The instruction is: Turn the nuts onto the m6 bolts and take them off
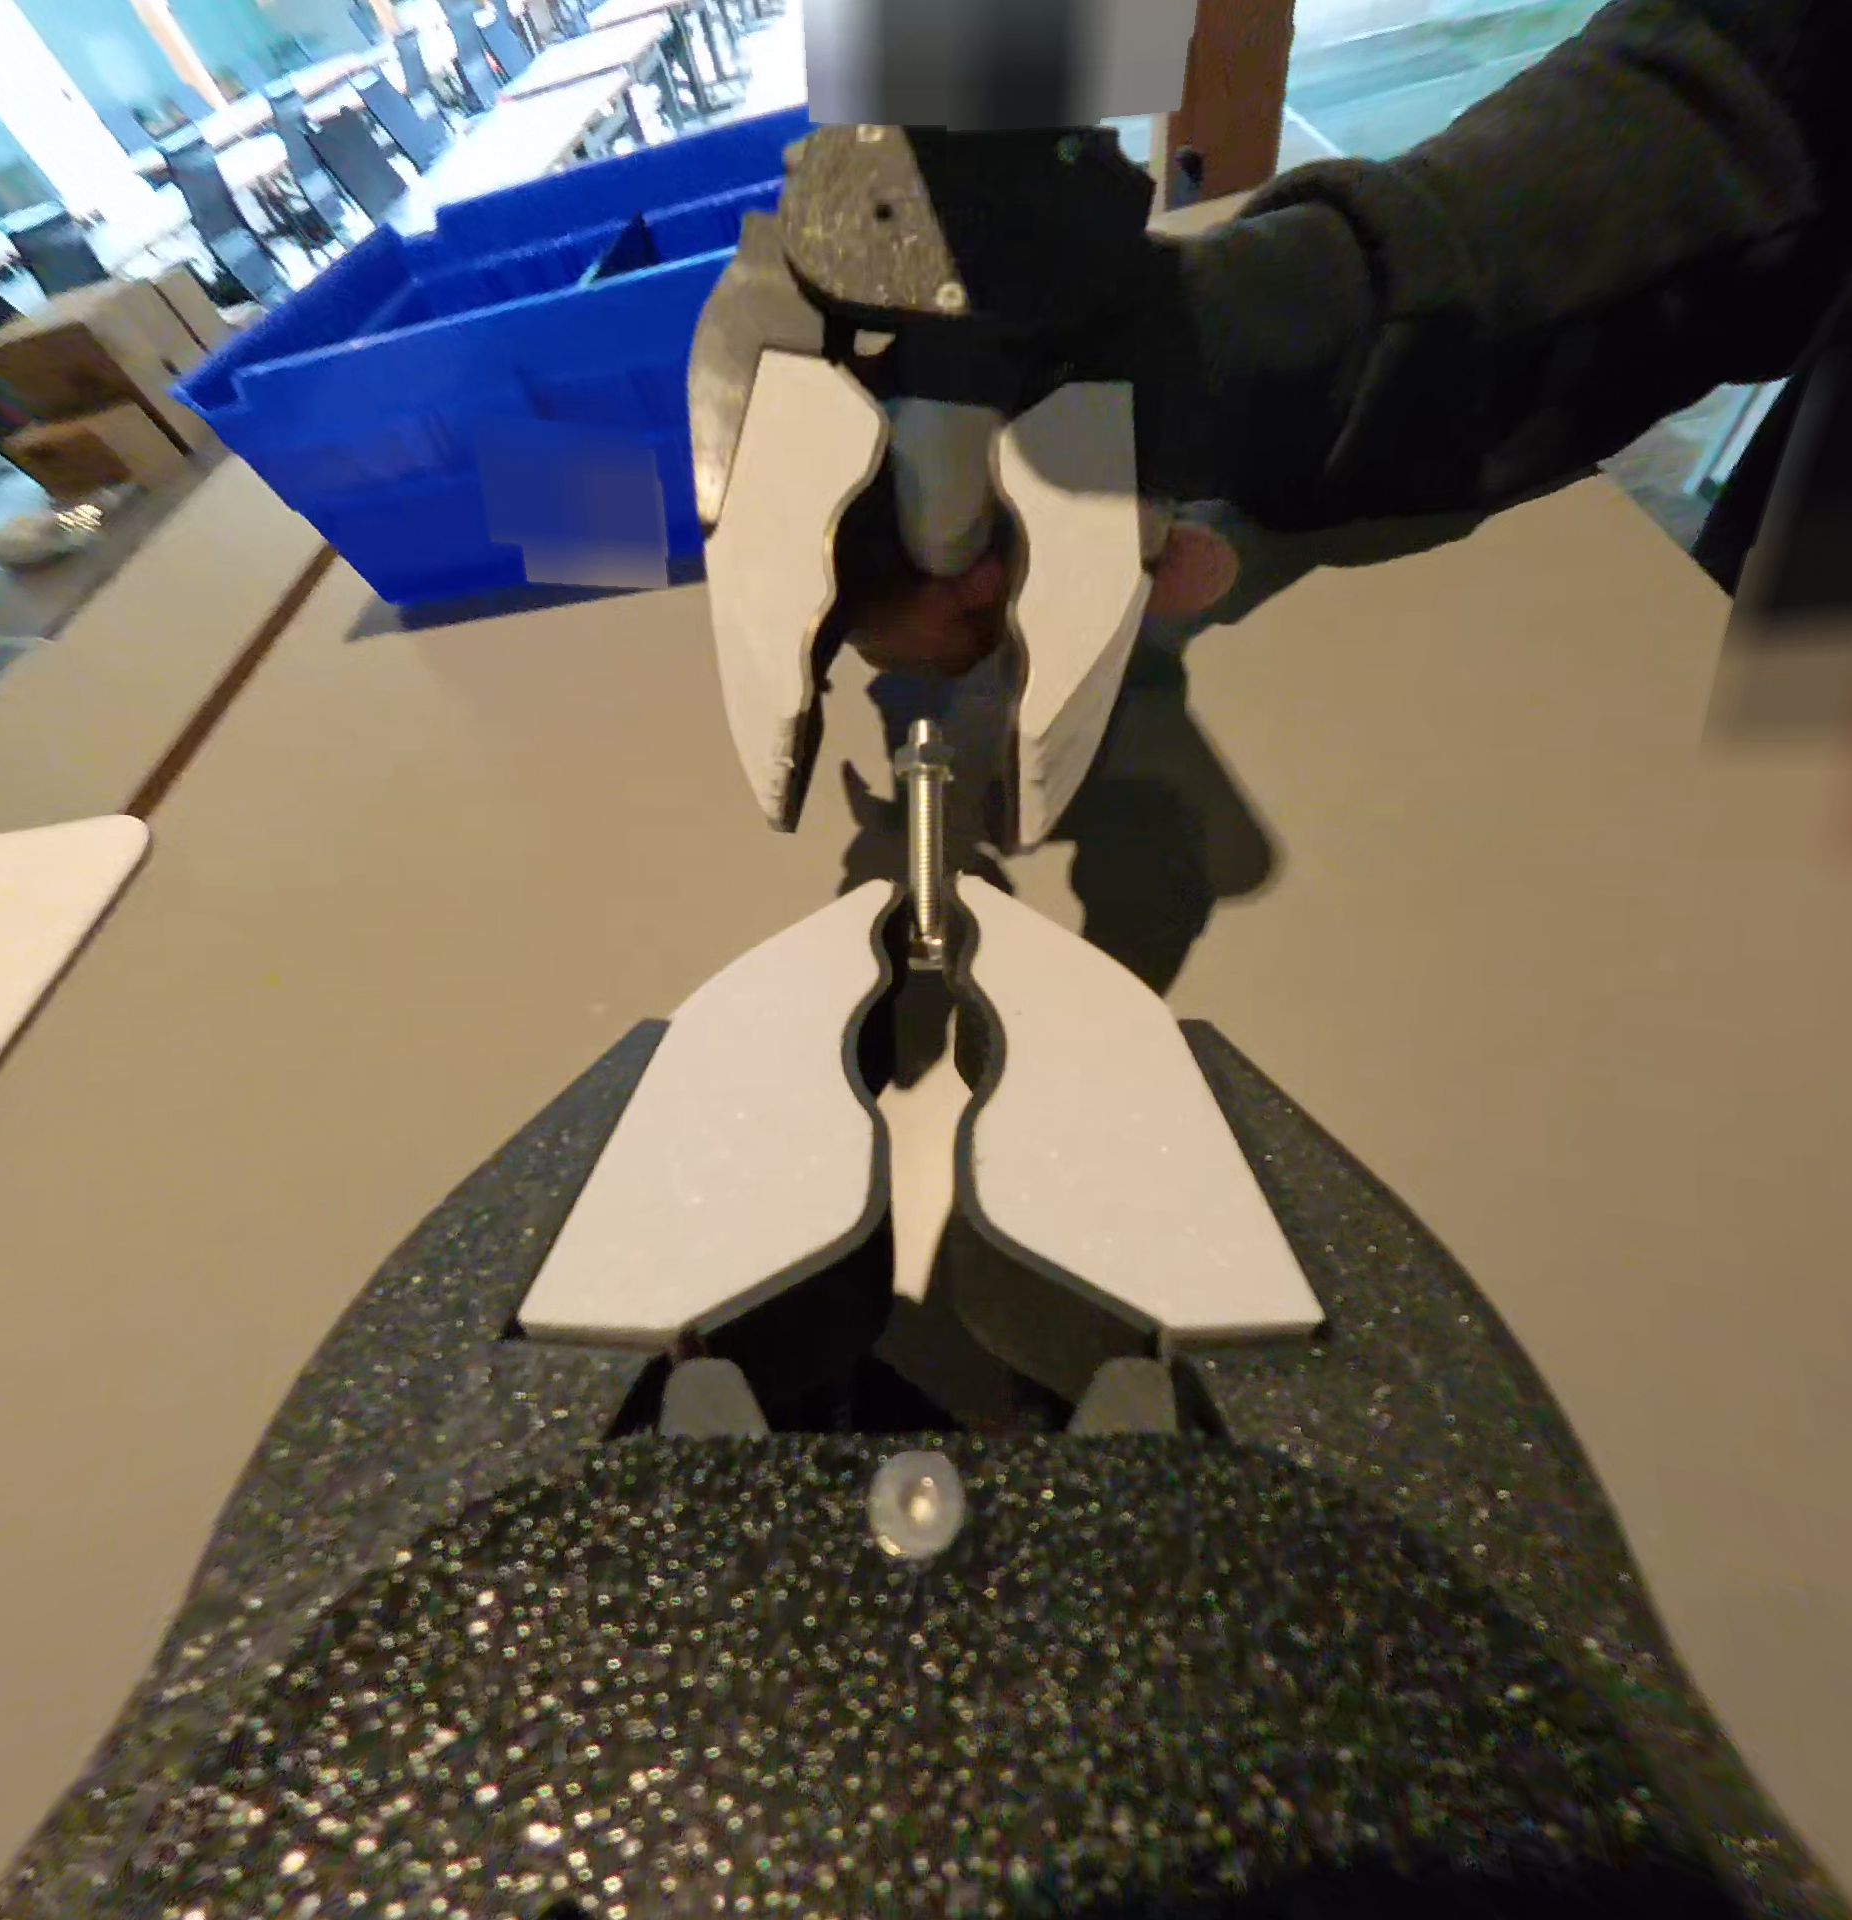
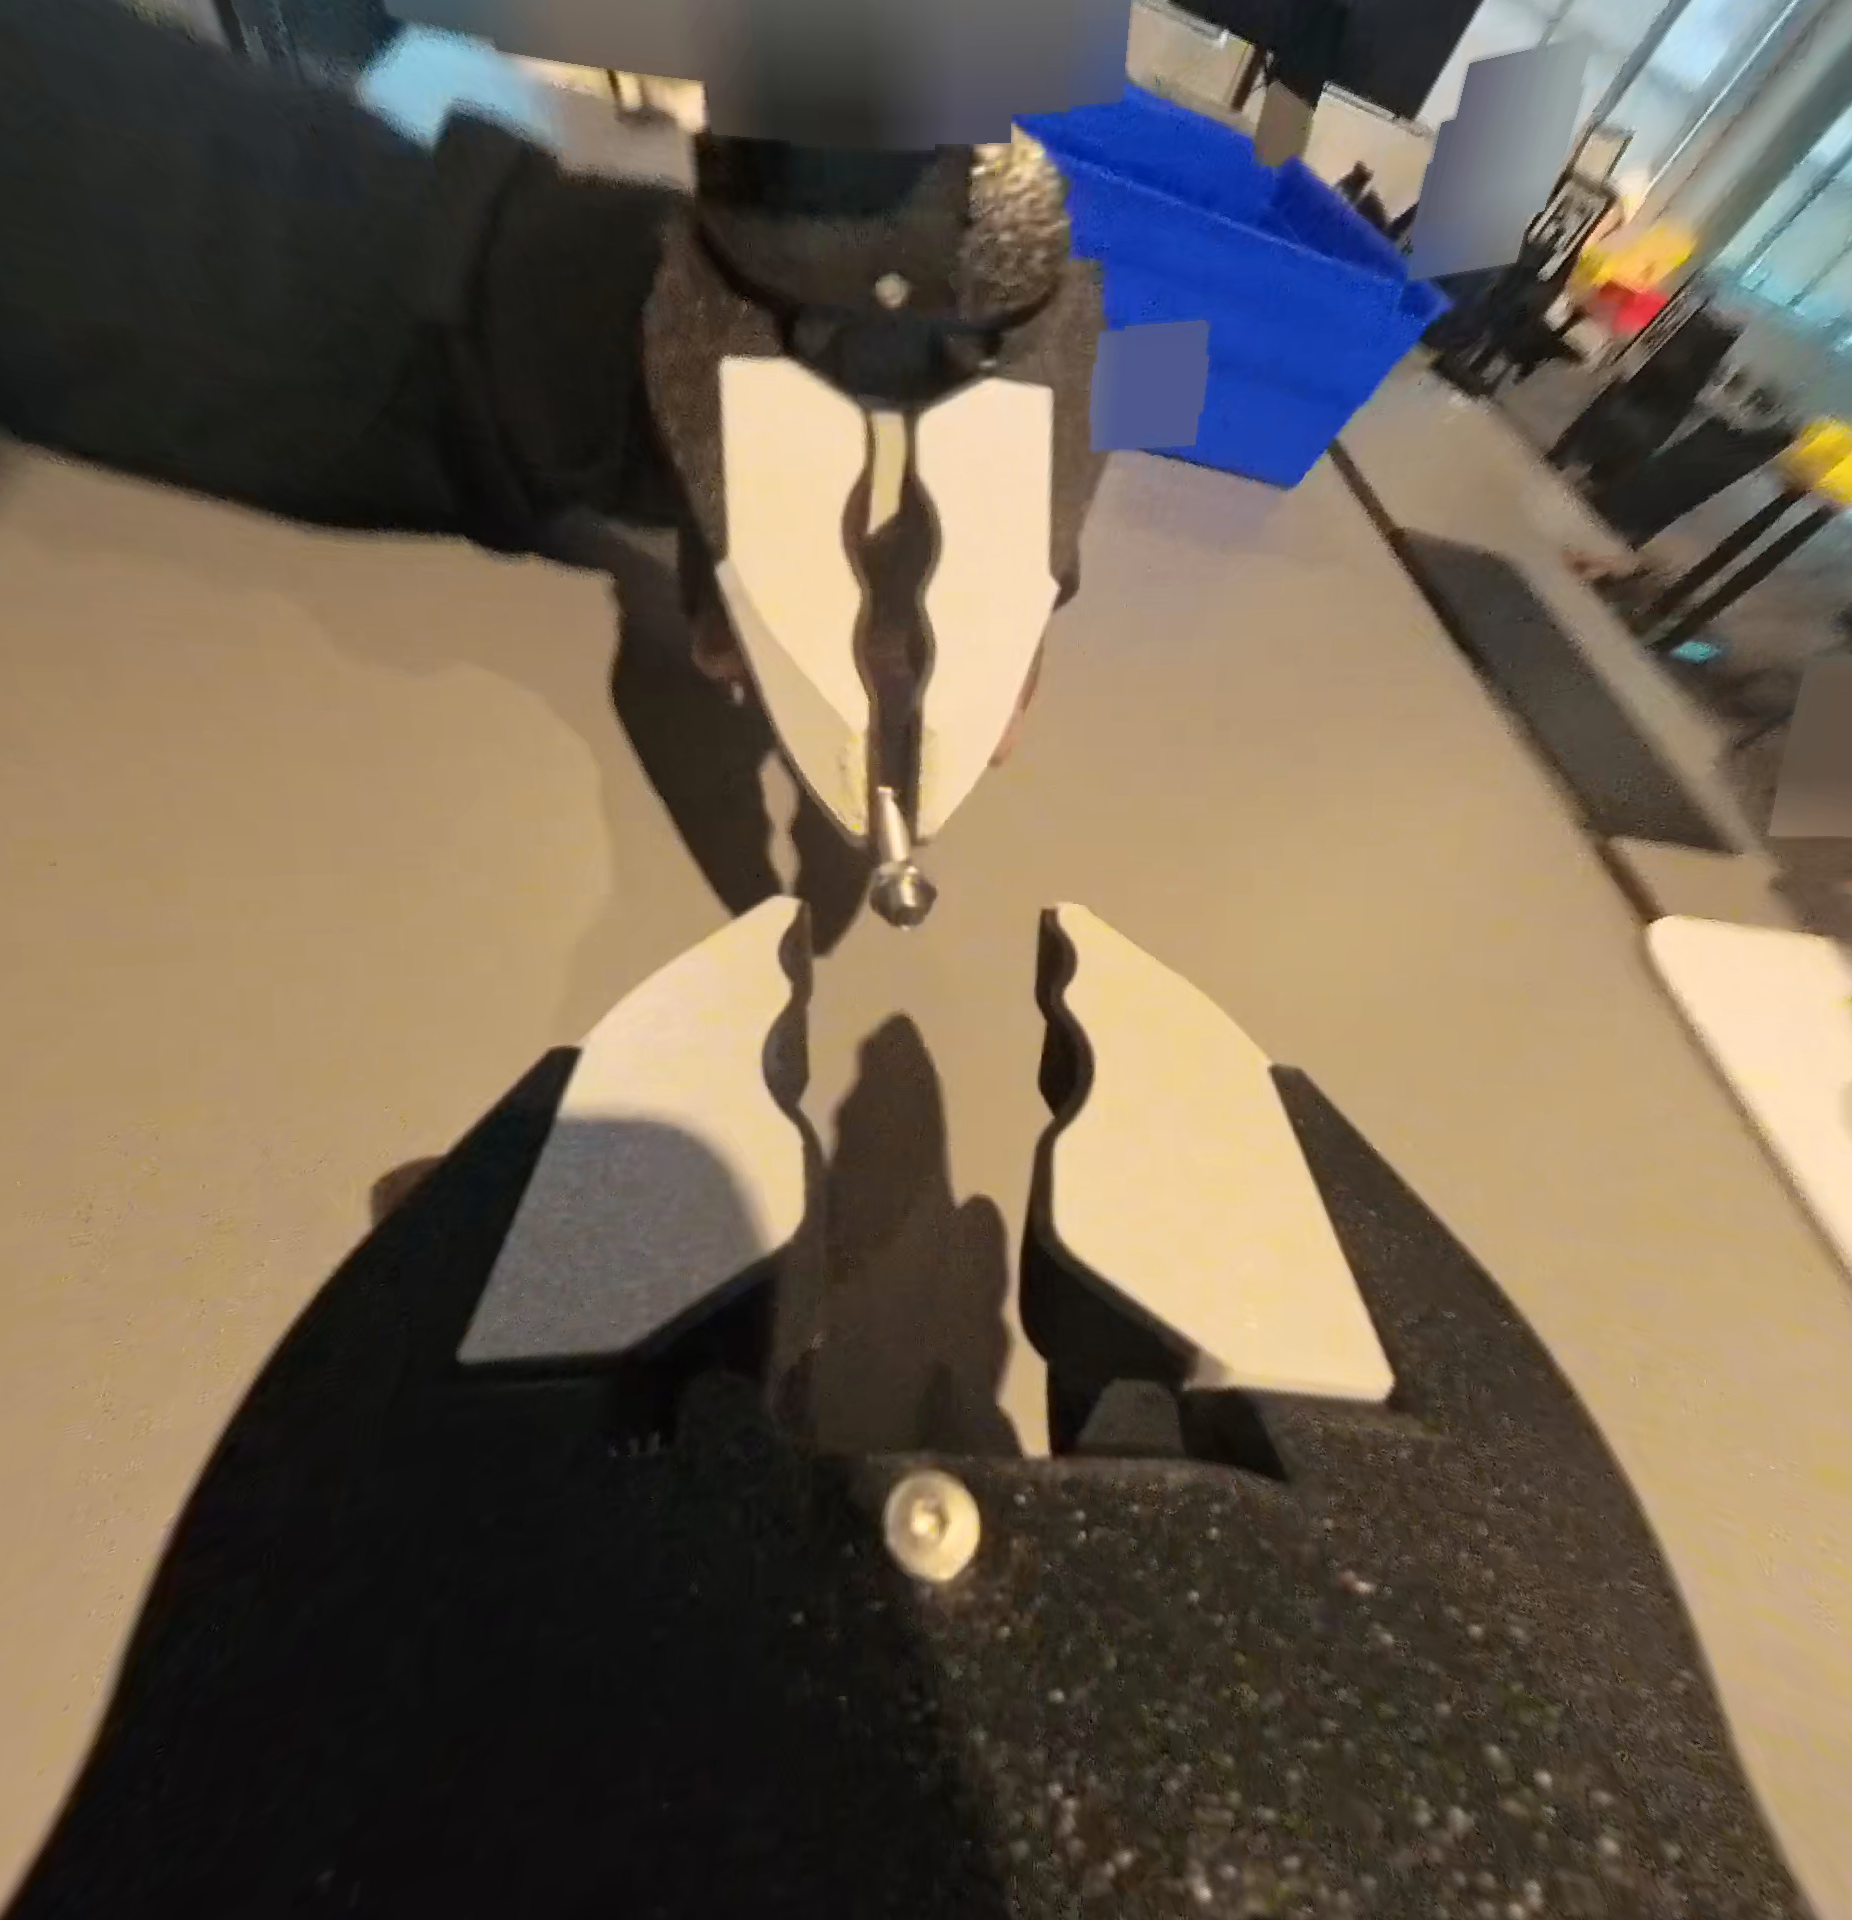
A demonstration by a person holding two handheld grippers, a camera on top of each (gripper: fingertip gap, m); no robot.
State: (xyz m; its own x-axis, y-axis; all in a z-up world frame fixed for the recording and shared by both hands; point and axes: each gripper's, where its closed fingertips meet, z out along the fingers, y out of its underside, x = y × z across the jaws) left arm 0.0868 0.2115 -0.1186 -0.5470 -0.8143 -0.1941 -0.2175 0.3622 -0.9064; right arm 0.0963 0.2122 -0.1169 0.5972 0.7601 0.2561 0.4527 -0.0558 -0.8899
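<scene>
My left gripper [image 1: 924,902] is shut on the head end of a silver M6 bolt [image 1: 922,842]. The bolt points away from me toward the right gripper. A nut [image 1: 922,746] sits near the bolt's far tip. My right gripper [image 1: 901,821] faces it from the far side, open, its fingertips on either side of the nut end without touching. In the right wrist view the right gripper [image 2: 922,925] is open, and the nut [image 2: 901,894] on the bolt's tip hangs just ahead of its fingertips. The left gripper [image 2: 891,821] holds the bolt there.
Both grippers are held above a beige table [image 1: 382,935]. A blue plastic bin [image 1: 465,416] stands at the back left, also seen in the right wrist view [image 2: 1234,312]. A white board [image 1: 39,914] lies at the left edge. A person's dark sleeves [image 1: 1473,312] hold the grippers. Both grippers' tips are close together, under 4 cm apart.
</scene>
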